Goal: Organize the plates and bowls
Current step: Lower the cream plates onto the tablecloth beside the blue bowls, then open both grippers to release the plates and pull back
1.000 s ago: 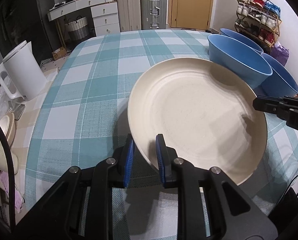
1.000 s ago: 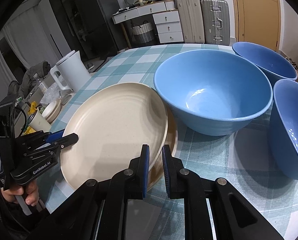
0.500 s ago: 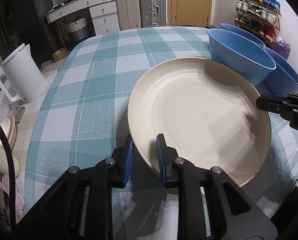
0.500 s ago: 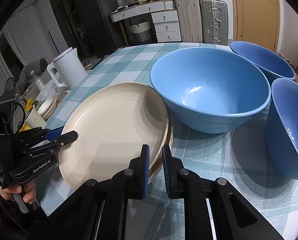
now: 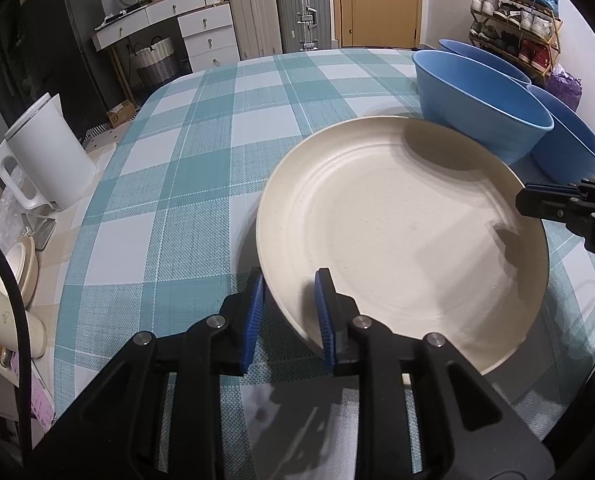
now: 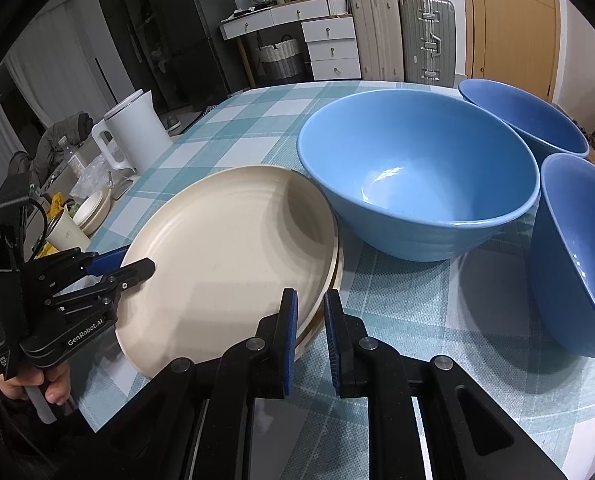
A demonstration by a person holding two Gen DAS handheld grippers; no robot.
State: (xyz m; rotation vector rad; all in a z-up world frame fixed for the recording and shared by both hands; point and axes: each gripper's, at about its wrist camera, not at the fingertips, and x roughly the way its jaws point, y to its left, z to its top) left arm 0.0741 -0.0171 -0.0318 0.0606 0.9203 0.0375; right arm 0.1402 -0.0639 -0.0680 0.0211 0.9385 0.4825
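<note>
The cream plate [image 5: 397, 240] sits at the near side of the checked tablecloth [image 5: 185, 168], on top of a second plate [image 6: 339, 268] whose brownish rim shows under its right edge. It is held at two opposite edges.

The left gripper [image 5: 289, 312] straddles the near-left rim: one blue pad is under the lip and the other on the upper face. The gap is narrow and has just eased a little wider, and the pads look to be in contact with the rim. From the right wrist camera the same left gripper [image 6: 129, 266] reaches in over the plate's left edge, with a hand [image 6: 37, 384] gripping its handle.

The right gripper [image 6: 309, 328] is pressed almost together, pinching the plate's rim on the right. I cannot tell whether the lower plate's edge is caught too.

A large blue bowl [image 6: 417, 184] stands just behind the plates, its wall close against their far rim. Two more blue bowls [image 6: 525, 120] [image 6: 577, 256] crowd in behind it and to its right. A white kettle [image 5: 45, 152] stands well apart, off the table's left edge.
</note>
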